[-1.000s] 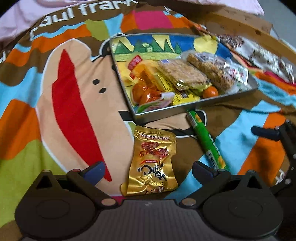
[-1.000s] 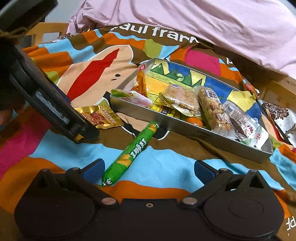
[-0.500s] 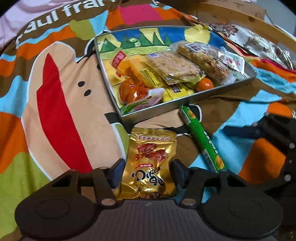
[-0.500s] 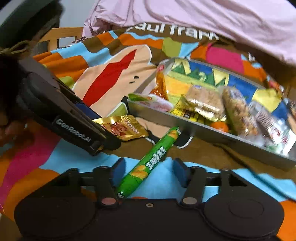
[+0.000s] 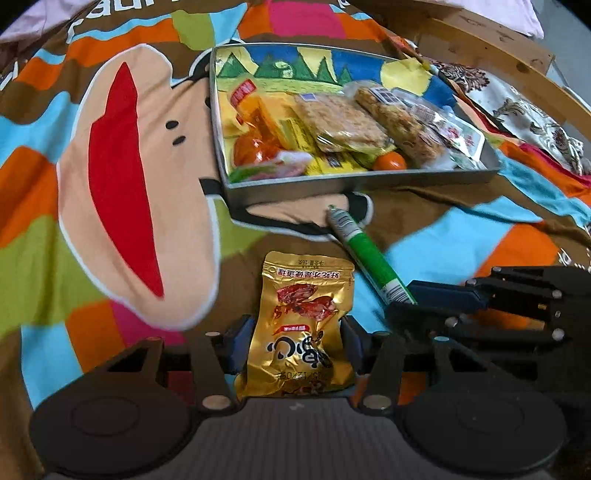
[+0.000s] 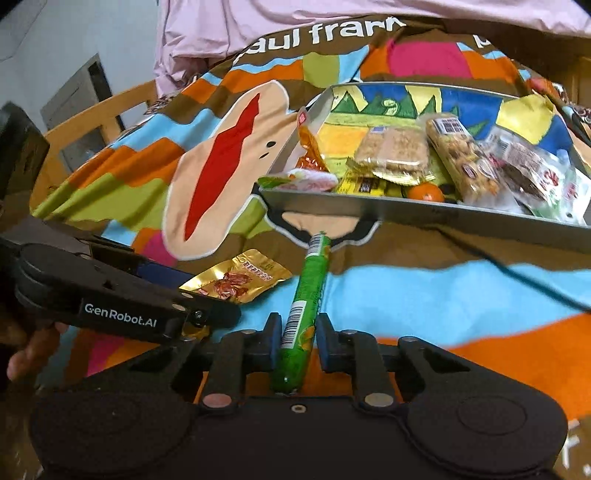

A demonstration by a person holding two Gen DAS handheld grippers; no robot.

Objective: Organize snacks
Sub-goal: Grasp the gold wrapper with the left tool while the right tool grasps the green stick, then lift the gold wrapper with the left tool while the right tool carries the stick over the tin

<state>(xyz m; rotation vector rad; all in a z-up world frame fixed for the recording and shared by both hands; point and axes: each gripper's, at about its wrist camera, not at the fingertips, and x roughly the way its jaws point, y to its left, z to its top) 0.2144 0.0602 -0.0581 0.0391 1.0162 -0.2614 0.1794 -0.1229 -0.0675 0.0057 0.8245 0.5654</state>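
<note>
A bright cartoon-print blanket (image 5: 122, 177) with a big monkey face covers the whole surface; brown, blue, orange and green patches run across it, and white lettering shows along its far edge in the right wrist view. A pink sheet (image 6: 332, 14) lies bunched beyond it, and a wooden rail (image 5: 517, 62) curves past the blanket on the far right of the left wrist view.

On the blanket sits a shallow metal tray (image 5: 369, 179) with a painted landscape inside. It holds a heap of wrapped snacks: an orange packet (image 5: 255, 114), two clear-wrapped cereal bars (image 5: 343, 122), yellow packets and a small orange ball (image 5: 389, 161) near the front wall.

Nearer than the tray, outside it, lie the two loose snacks. The gold snack pouch (image 5: 301, 332) lies flat on the blanket, its lower half between the fingers of the left claw (image 5: 295, 349), whose jaws are closing and pressing both side edges of the pouch. Just to its right, the green sausage stick (image 6: 304, 306) points toward the tray; the right claw (image 6: 297, 341) is closing on its near end, pads touching the wrapper on both sides.
</note>
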